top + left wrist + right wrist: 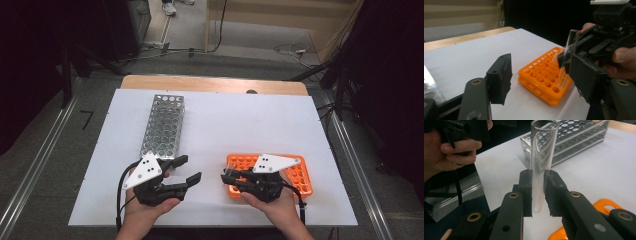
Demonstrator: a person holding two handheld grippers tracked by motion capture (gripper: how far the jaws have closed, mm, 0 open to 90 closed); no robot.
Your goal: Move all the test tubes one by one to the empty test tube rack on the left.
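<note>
Right gripper view: glass tube upright, clamped btwn jaws, near its base.

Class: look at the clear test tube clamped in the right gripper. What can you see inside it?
The test tube looks empty: the metal rack shows straight through its glass. The right gripper pads cover part of its lower sides.

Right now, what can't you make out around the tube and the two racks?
- Tube, high view: too small and clear; the right gripper covers most of it.
- Orange rack, high view: near half hidden under the right hand.
- Metal rack, right gripper view: far end cut off by the top edge, part behind the tube.
- Left gripper, left gripper view: right jaw blurred.
</note>
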